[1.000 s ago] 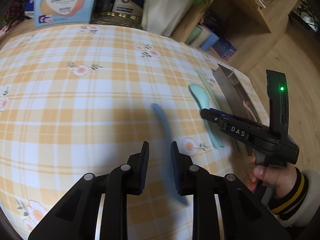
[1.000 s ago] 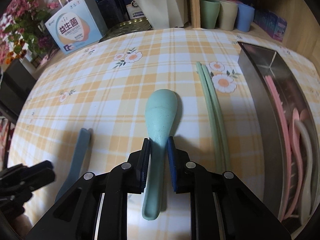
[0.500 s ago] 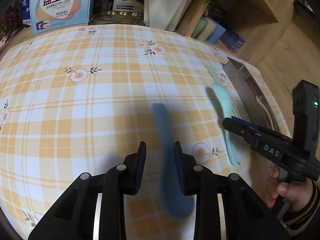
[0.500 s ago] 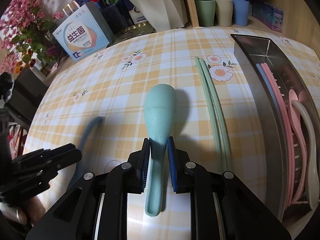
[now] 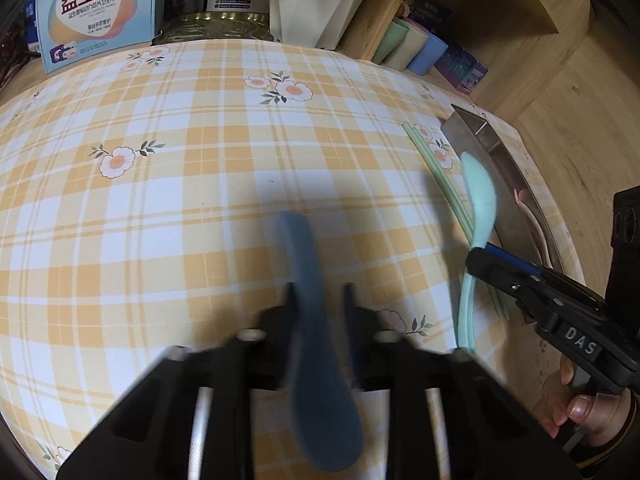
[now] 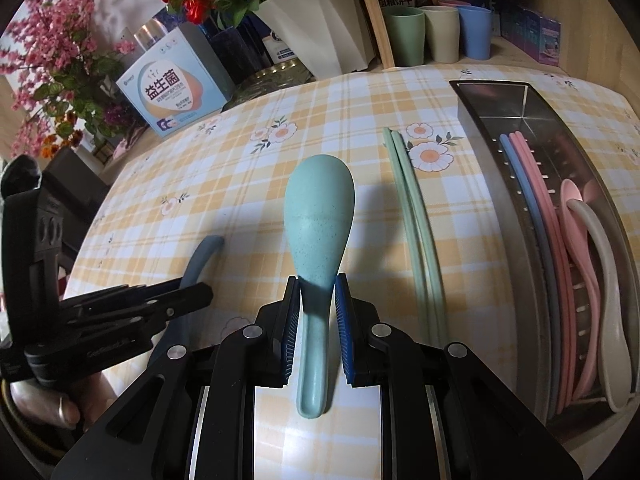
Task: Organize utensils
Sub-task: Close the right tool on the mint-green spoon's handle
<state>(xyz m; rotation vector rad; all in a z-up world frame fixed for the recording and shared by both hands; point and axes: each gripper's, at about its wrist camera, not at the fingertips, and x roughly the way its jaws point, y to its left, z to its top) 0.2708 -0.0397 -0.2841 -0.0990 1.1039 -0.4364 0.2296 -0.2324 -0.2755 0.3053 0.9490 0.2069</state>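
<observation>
**Both spoons in the tools, tray waiting on the right**

Going L to R. Far left on the tabletop (image 6: 248, 184) (yellow plaid cloth w/ daisies) there's a light blue box (image 6: 172, 92) w/ pink flowers (image 6: 52, 64) behind it.

Your left tool (image 5: 318, 300) has its fingers together on the blue spoon (image 5: 316, 344). The handle runs away from you past the tips and the bowl end sits back under the tool. That shot is blurry, so I can't tell if the spoon is off the cloth. From the other cam the same spoon pokes out just past your left tool's fingers (image 6: 160, 300).

Next over, your right tool (image 6: 317, 312) is clamped on the teal spoon (image 6: 320, 216) at its neck, bowl pointing away, handle tail hanging toward you. Looks lifted off the cloth, going by the shadow beside it.

Just right of that, the green chopsticks (image 6: 416, 216) lie together flat on the cloth, running front to back.

Far right, the metal tray (image 6: 516, 216) sits lengthwise near the tabletop edge. Inside: a blue stick and pink ones, a pink spoon and a beige spoon (image 6: 608, 288).

Back row: white planter (image 6: 328, 28) and three cups (image 6: 440, 32).
</observation>
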